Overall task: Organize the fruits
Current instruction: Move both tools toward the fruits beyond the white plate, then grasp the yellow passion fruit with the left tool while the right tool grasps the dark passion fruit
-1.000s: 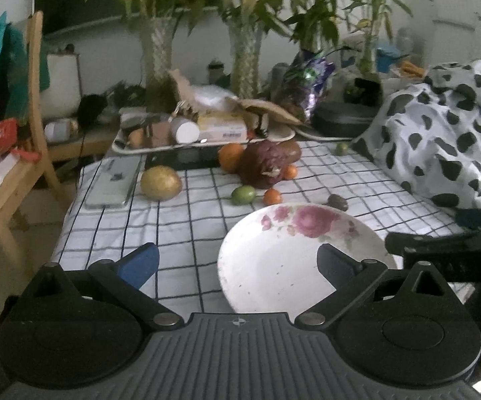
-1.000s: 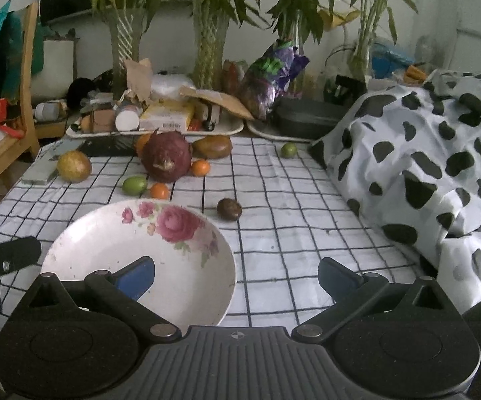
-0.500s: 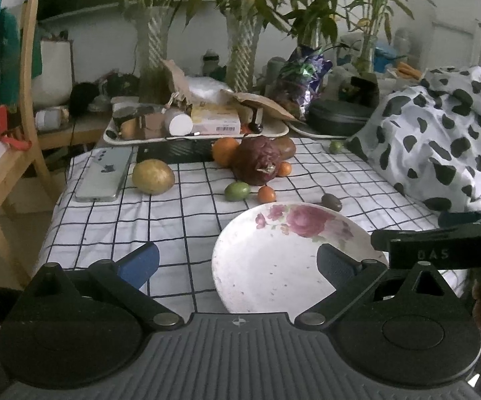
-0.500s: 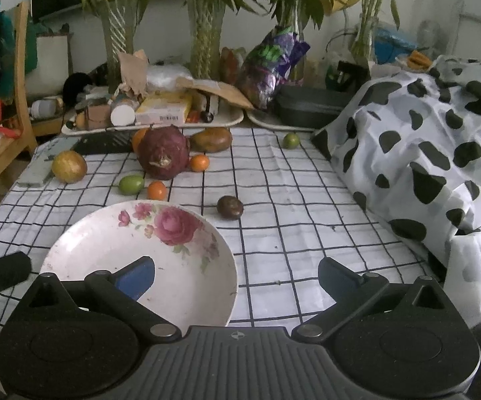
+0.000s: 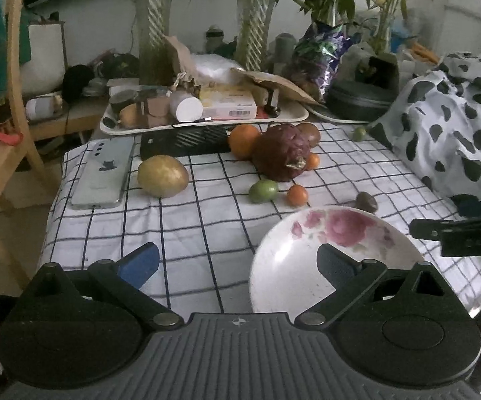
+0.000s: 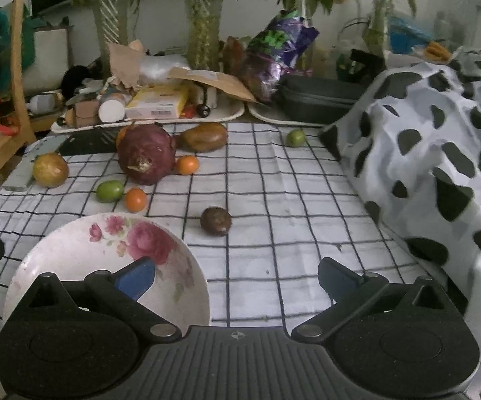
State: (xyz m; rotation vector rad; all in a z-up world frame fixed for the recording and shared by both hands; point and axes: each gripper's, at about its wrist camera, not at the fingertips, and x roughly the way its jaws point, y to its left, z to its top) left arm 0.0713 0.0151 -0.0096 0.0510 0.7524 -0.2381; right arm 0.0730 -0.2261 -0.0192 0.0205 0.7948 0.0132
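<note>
Left gripper (image 5: 237,260) has shifted left: floral bowl (image 5: 273,266), centred between its fingers 1.0 s ago, now sits under the right finger only. Right gripper (image 6: 237,275) view nearly unchanged; fruits appear slightly nearer.

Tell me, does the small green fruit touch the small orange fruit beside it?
Apart: the right wrist view shows tablecloth between the green fruit and the orange fruit.

Dim, flat indoor light; soft shadows, no glare. Slightly soft focus, fisheye bending at edges.
</note>
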